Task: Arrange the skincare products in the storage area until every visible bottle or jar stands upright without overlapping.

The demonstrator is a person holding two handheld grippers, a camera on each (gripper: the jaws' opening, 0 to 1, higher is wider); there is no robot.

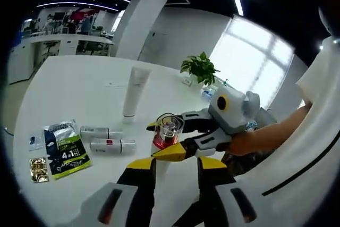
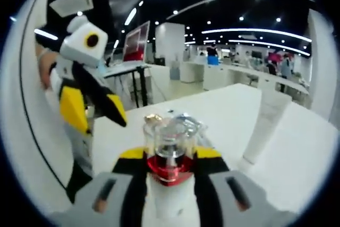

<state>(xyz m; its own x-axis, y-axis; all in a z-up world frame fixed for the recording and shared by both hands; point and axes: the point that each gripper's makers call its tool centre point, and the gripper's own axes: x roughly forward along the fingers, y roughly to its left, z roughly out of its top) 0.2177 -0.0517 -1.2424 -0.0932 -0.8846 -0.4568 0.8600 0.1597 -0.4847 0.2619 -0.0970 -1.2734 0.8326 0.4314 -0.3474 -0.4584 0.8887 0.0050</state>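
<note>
Bottle (image 2: 169, 155) sits clamped in R gripper (image 2: 170, 158), upright; L gripper (image 1: 178, 171) spread wide, empty, just behind it. Step: standing it. Next: set down beside tube (image 1: 136, 91).

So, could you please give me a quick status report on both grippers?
Right gripper shut on clear-capped bottle. Left gripper open, below it. White tube upright; two small bottles lying flat.

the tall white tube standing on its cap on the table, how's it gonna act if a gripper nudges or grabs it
The white tube stands tall on a narrow cap, so a nudge near the top would probably tip it. Its body looks like soft squeezable plastic, so the jaws would likely dent it rather than grip firmly. If it falls, its rounded shape might let it roll toward the two small tubes lying nearby.
</note>
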